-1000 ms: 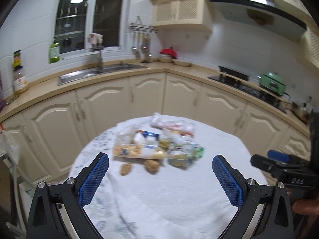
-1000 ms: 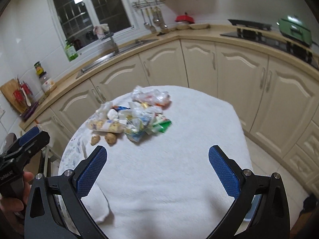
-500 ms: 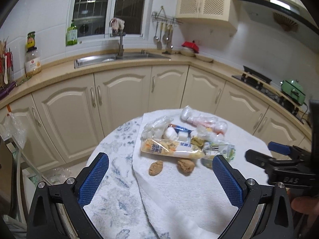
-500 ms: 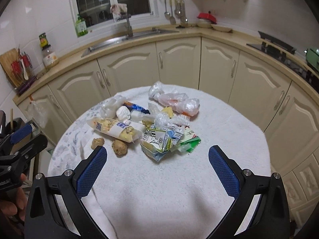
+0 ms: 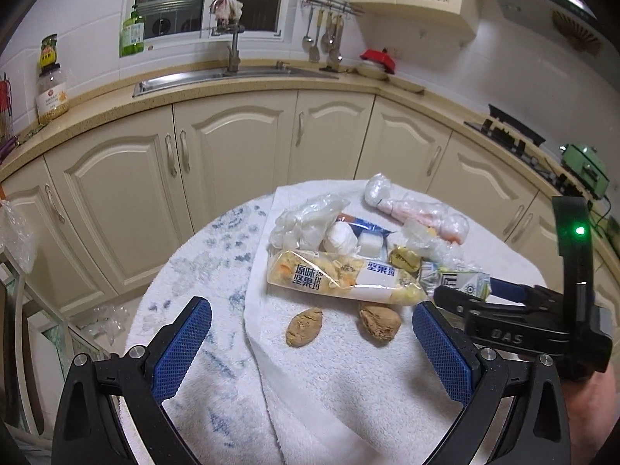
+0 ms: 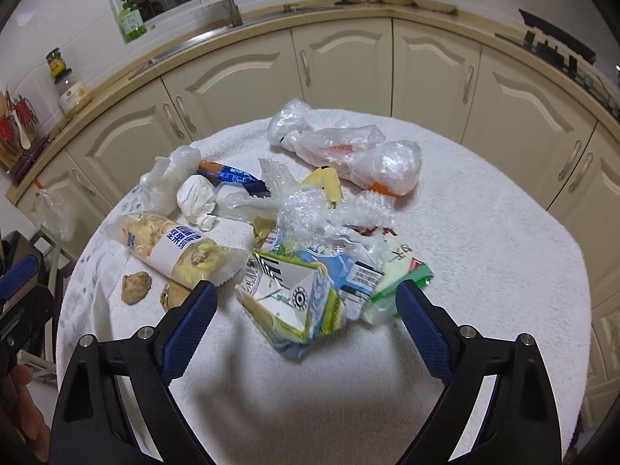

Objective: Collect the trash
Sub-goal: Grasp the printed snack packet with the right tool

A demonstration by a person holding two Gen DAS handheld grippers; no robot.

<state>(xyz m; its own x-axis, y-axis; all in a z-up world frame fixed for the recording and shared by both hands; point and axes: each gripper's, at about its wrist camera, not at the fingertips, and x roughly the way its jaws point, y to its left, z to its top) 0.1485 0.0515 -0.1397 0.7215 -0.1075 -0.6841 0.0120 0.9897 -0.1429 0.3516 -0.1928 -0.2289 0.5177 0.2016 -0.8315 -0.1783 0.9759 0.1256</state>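
Note:
A heap of trash lies on a round table covered by a white towel (image 6: pixel 484 240). It holds a long snack packet (image 5: pixel 341 279) (image 6: pixel 178 250), two brown lumps (image 5: pixel 304 327) (image 5: pixel 379 321), a crushed milk carton (image 6: pixel 294 294), a green wrapper (image 6: pixel 399 275), clear plastic bags (image 6: pixel 348 151) and a white wad (image 6: pixel 195 195). My left gripper (image 5: pixel 310 345) is open and empty, just short of the brown lumps. My right gripper (image 6: pixel 306 317) is open and empty, its fingers either side of the crushed carton.
Cream kitchen cabinets (image 5: pixel 232 155) curve behind the table, with a sink (image 5: pixel 232 73) and worktop above. A stove (image 5: pixel 515 131) is at the right. A plastic bag (image 5: pixel 15 232) hangs at the left. The right gripper's body (image 5: pixel 523 317) shows in the left wrist view.
Both grippers have moved closer to the trash heap and lower over the table. The right gripper now brackets the carton. Both stay open.

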